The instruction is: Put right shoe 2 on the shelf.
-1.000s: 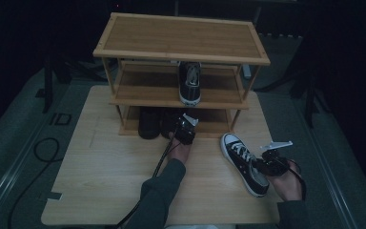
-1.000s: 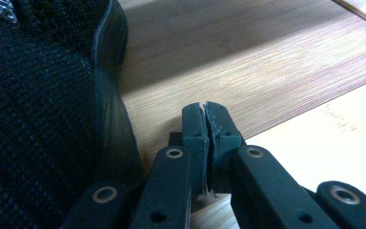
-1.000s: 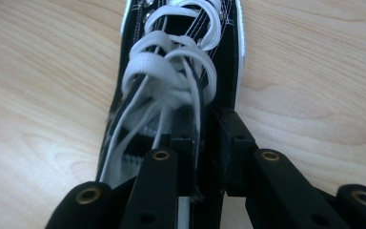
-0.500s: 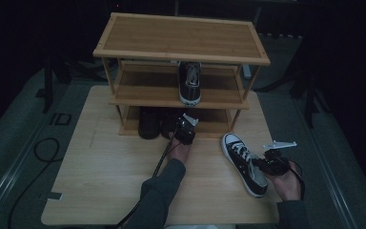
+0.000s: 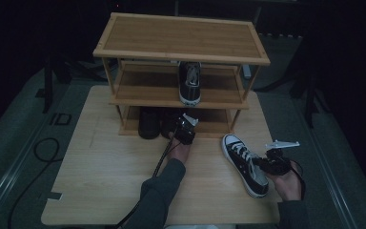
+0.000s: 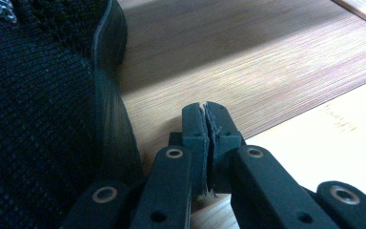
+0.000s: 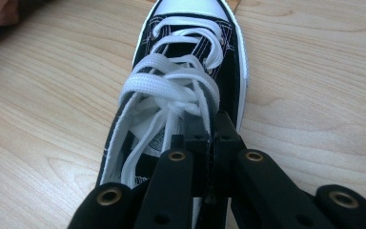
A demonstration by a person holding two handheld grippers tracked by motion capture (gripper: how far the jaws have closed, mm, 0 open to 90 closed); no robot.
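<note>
Gripping the sneaker's collar, with the shoe rack straight ahead

Standing at the far side of the wooden table (image 5: 100,176), the three-level shoe rack (image 5: 181,40) is the largest thing; its middle shelf carries one black-and-white sneaker (image 5: 190,82) with the toe toward the person, and its bottom shelf carries dark shoes (image 5: 148,123) at the left part. The loose sneaker (image 5: 244,163) lies on the table in front of the rack's right leg, near it but apart from it; its long axis runs from the white toe cap, which points toward the rack, back and slightly right to the heel near the person; so the likely move is forward and a little left, probably to the free place beside its partner.

The right hand is the nearer one by far; the right gripper (image 7: 209,138) sits at the heel end, and its jaws are pressed together on the right side of the sneaker's collar, beside the white laces (image 7: 171,95); the shoe seems to rest flat on the table.

The left gripper (image 6: 206,125) is at the bottom shelf's front edge; its jaws are pressed together with nothing between them, just beside the black knit shoe (image 6: 38,119) at its left; whether they touch the shoe, one cannot tell.
</note>
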